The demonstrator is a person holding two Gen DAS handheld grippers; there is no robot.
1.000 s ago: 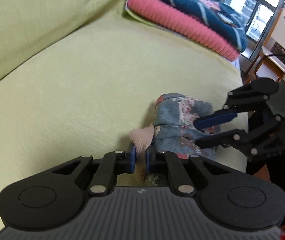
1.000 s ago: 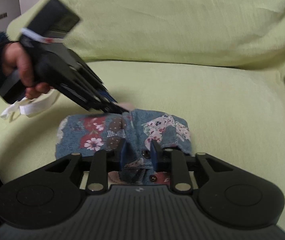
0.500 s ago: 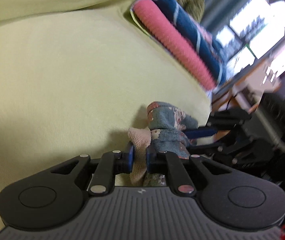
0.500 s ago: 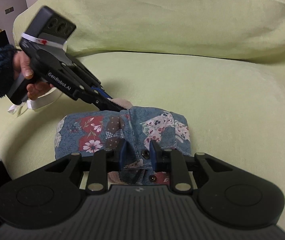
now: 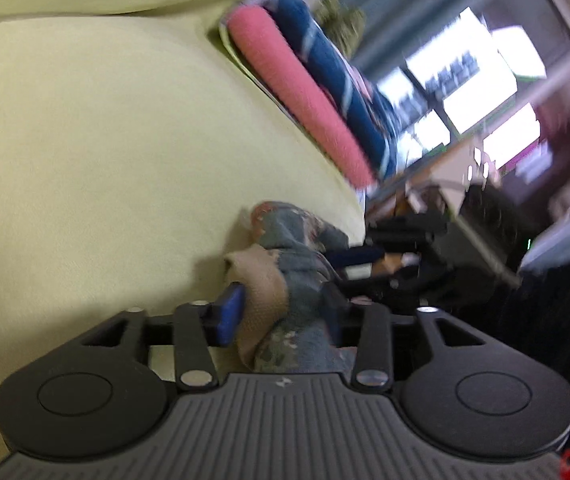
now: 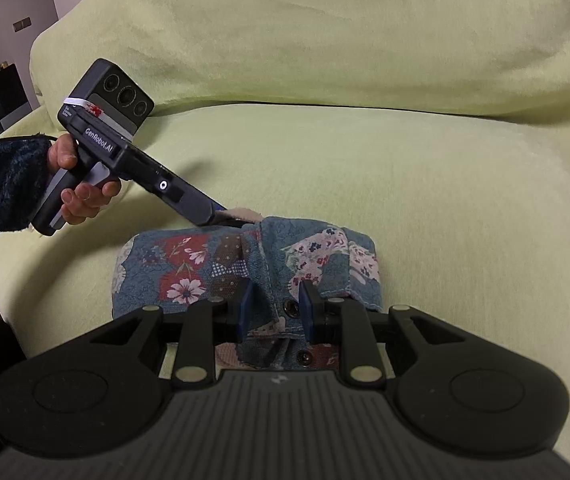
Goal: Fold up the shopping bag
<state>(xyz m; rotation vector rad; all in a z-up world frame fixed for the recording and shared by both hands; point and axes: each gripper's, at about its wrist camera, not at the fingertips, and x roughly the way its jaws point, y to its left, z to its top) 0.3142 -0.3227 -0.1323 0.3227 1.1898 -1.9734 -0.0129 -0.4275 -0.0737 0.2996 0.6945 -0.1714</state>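
Folded shopping bag (image 6: 245, 272) lies at the front edge of the sofa (image 6: 365, 152) seat. Right gripper (image 6: 273, 306) pinches the bag's near flap. Left gripper (image 5: 281, 312) at the bag's far edge, jaws opening, cloth between them.

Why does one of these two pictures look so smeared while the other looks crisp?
Left wrist view: motion blur smears the window, the pink cushion and the folded shopping bag; the window glares white. Right wrist view: sharp and evenly lit, the bag's floral print clear, though the fisheye lens bends the green sofa.
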